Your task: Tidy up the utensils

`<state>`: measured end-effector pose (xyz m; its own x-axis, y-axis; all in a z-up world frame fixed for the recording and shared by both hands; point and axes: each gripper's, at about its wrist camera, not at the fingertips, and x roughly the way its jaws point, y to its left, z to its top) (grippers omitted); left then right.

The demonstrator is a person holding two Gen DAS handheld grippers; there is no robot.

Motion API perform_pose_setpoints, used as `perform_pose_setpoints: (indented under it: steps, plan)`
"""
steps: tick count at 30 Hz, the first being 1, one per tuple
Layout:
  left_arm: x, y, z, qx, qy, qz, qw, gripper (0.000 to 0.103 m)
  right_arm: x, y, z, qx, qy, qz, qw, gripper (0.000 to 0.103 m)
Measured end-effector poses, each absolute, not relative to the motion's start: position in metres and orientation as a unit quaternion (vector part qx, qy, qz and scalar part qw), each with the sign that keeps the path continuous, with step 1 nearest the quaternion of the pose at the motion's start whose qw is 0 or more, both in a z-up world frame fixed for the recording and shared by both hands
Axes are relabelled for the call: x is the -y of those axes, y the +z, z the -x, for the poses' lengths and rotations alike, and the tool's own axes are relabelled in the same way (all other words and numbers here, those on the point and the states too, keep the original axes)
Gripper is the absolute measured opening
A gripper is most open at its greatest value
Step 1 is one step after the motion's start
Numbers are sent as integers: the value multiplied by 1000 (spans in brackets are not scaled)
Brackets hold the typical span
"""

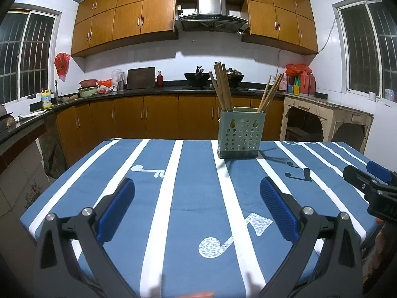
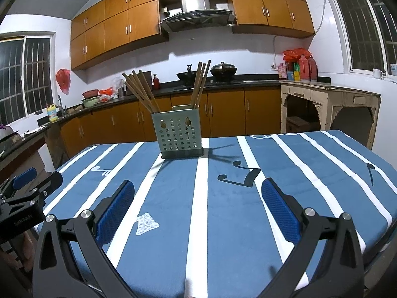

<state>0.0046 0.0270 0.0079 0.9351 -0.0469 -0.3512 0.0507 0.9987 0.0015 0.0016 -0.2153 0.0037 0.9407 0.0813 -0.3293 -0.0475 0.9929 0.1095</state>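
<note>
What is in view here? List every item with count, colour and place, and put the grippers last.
Utensil holder: one, pale green, perforated, far centre of table.
Chopsticks: two bundles, wooden, standing in the utensil holder, one at each end; exact count unclear.
Tablecloth: one, blue with white stripes and music notes, covering the table.
Woks: two, black, on the back counter.
Detergent bottle: one, yellow, left counter by the sink.
Red bags: several; one hangs on the left wall.
Left gripper: one, black with blue pads, open, above the near table.
Right gripper: one, same colours, open, alongside.
</note>
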Motion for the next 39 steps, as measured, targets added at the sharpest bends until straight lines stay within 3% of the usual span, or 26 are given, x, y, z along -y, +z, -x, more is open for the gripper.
perform_pose_setpoints:
  steps: [39]
  plan:
    - [-22,1,-9,-189,-27,-3,982,99,215,3,-2,-175,32,-52,983,101]
